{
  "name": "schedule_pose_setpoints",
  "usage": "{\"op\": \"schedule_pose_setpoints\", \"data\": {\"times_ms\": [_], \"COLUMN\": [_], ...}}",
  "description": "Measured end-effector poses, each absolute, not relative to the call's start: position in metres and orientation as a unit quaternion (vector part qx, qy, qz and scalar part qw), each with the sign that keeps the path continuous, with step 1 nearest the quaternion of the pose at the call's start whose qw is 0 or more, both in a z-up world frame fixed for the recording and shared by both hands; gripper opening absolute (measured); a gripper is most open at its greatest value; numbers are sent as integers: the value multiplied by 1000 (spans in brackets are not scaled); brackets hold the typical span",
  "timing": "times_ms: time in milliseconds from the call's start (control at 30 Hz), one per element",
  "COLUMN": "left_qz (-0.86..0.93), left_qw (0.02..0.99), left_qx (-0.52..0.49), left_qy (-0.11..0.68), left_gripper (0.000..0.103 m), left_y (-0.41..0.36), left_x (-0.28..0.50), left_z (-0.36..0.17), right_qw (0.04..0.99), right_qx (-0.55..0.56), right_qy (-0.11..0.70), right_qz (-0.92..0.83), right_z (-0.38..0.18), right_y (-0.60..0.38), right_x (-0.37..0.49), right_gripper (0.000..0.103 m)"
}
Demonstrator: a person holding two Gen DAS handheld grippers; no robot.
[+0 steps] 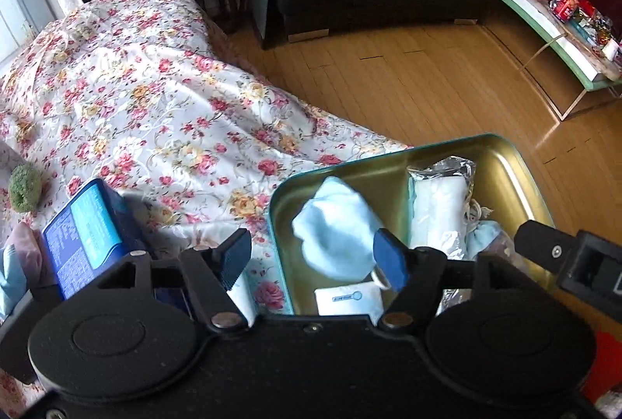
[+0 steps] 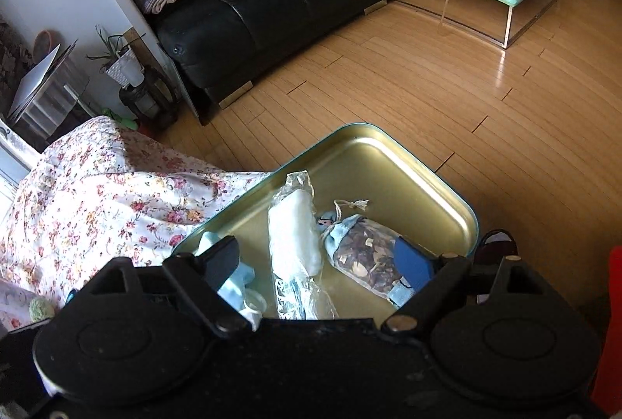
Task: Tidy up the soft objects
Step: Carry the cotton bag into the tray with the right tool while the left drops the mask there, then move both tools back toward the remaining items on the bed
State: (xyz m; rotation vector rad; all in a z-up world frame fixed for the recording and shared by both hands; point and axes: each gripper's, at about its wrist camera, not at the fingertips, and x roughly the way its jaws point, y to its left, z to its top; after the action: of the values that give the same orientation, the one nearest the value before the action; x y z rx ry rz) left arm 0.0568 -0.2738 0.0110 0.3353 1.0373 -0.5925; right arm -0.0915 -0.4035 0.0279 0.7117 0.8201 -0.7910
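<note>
Gold-lined metal tin (image 1: 517, 166) with a teal rim sat at the edge of the floral quilted bedspread (image 1: 155, 100), within easy reach of both my claws. My left claw (image 1: 311, 255) hung with jaws apart over a pale blue cloth bundle (image 1: 334, 224) lying loose inside, nothing gripped. My right claw (image 2: 318, 263) gaped wide and empty above a clear-wrapped white roll (image 2: 291, 240) and a drawstring potpourri sachet (image 2: 361, 255). A fuzzy green ball (image 1: 25, 185) lay unsorted on the bedspread, I judged.
</note>
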Motion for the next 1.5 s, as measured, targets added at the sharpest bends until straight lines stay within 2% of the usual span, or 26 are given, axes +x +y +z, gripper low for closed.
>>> {"op": "schedule_pose_setpoints", "data": {"times_ms": [667, 1100, 1500], "left_qz": [-204, -106, -19], "left_qw": [826, 851, 866], "left_qx": [135, 95, 33], "left_qy": [508, 505, 499], "left_gripper": [66, 66, 66], "left_y": [-162, -52, 31], "left_x": [32, 32, 52], "left_z": [3, -7, -14], "right_qw": [794, 831, 831], "right_qx": [250, 136, 140], "right_qy": [431, 465, 495], "right_qz": [-349, -274, -211], "right_z": [22, 17, 2], "right_y": [-377, -302, -249], "right_x": [-70, -51, -47], "right_gripper": [87, 89, 89]}}
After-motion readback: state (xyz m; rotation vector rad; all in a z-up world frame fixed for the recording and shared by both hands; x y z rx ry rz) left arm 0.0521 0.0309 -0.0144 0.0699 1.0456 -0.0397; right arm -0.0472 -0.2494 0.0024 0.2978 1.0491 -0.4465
